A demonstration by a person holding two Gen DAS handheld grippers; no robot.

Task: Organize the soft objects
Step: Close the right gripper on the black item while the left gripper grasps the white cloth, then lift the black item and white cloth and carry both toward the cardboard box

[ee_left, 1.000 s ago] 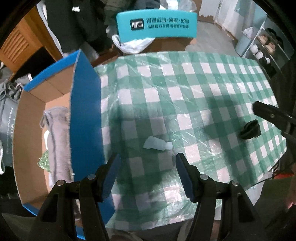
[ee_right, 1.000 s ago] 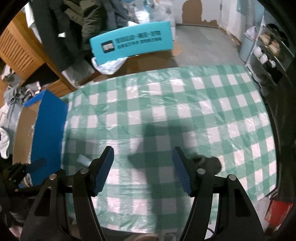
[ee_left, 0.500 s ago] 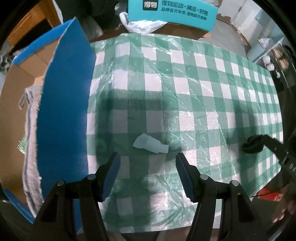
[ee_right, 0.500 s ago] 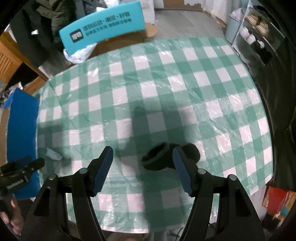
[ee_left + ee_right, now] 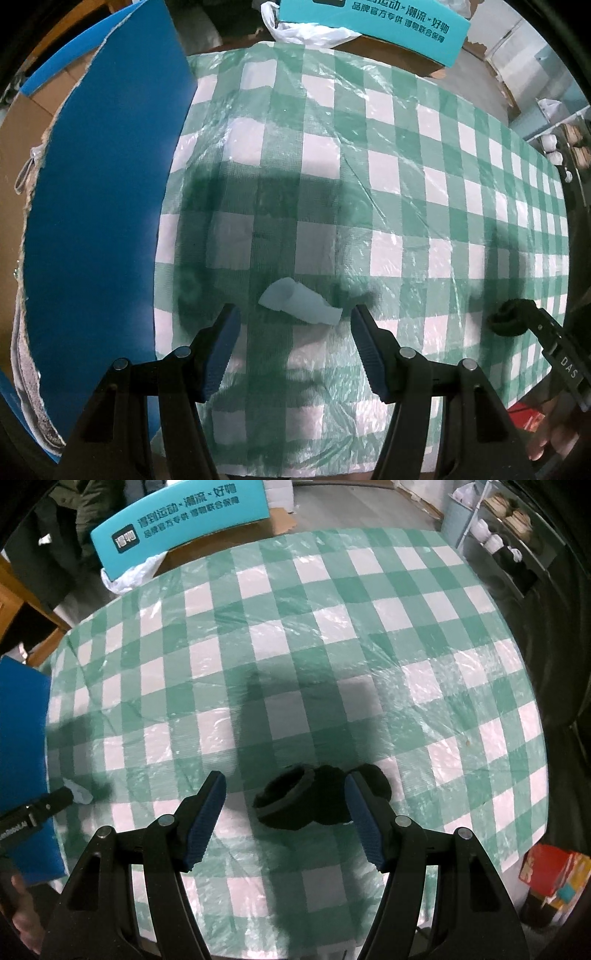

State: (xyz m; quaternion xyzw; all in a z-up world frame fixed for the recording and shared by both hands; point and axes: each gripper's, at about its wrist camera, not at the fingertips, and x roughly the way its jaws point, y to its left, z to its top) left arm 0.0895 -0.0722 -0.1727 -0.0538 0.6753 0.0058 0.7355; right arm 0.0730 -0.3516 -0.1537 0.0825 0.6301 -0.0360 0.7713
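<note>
A small pale-blue cloth [image 5: 300, 303] lies on the green-checked tablecloth [image 5: 388, 177]. My left gripper [image 5: 293, 323] is open, its fingertips on either side of the cloth, just above it. A black knit sock-like item [image 5: 317, 799] lies near the table's front edge. My right gripper [image 5: 284, 788] is open with the black item between its fingers, not clamped. The black item also shows at the right of the left wrist view [image 5: 508, 317], and the pale cloth at the left of the right wrist view [image 5: 79, 794].
A blue-sided cardboard box [image 5: 103, 206] stands at the table's left edge with grey fabric [image 5: 26, 373] inside. A teal printed box [image 5: 177, 520] and a white plastic bag [image 5: 310, 31] lie beyond the far edge. Shelves with cups [image 5: 495, 535] stand at the right.
Both grippers have come down and forward: the left now straddles the pale cloth, the right now straddles the black item. Both stay open.
</note>
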